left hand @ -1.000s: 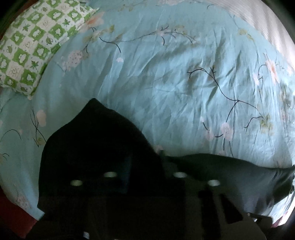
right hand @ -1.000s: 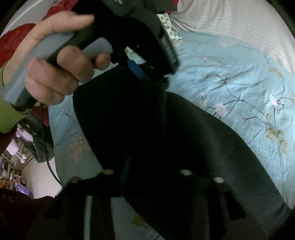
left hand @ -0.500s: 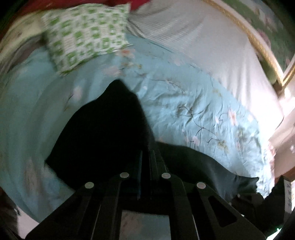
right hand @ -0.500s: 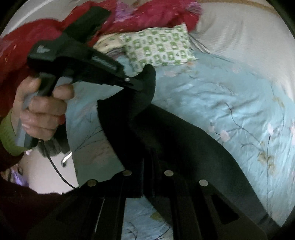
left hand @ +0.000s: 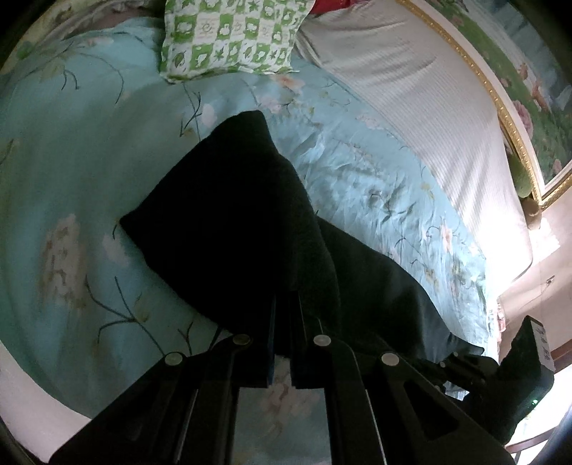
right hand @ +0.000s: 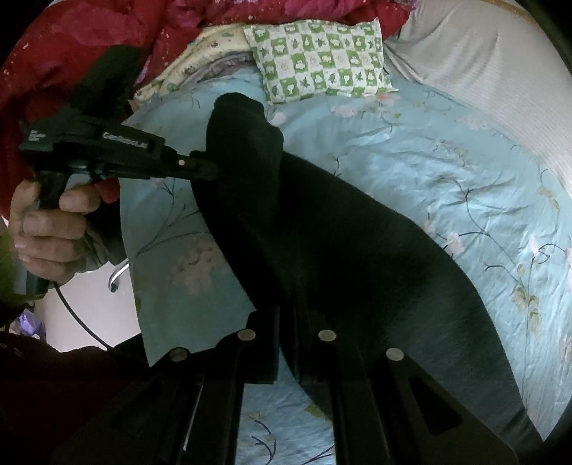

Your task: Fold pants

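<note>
The black pants (left hand: 232,221) hang in the air above the light-blue floral bedspread (left hand: 71,150), held at one end by both grippers. My left gripper (left hand: 284,307) is shut on the pants' edge. In the right wrist view the left gripper (right hand: 211,168) pinches the raised edge of the pants (right hand: 321,232) from the left. My right gripper (right hand: 286,307) is shut on the same cloth closer to me. The rest of the pants trails down to the right across the bed.
A green-and-white checked pillow (left hand: 232,32) lies at the head of the bed, also in the right wrist view (right hand: 321,60). A striped white sheet (left hand: 429,107) runs along the right. A red quilt (right hand: 89,43) is heaped at the back left.
Both grippers have lifted the pants' end higher off the bed and drawn apart. The views have tilted up, so the pillow and the head of the bed show.
</note>
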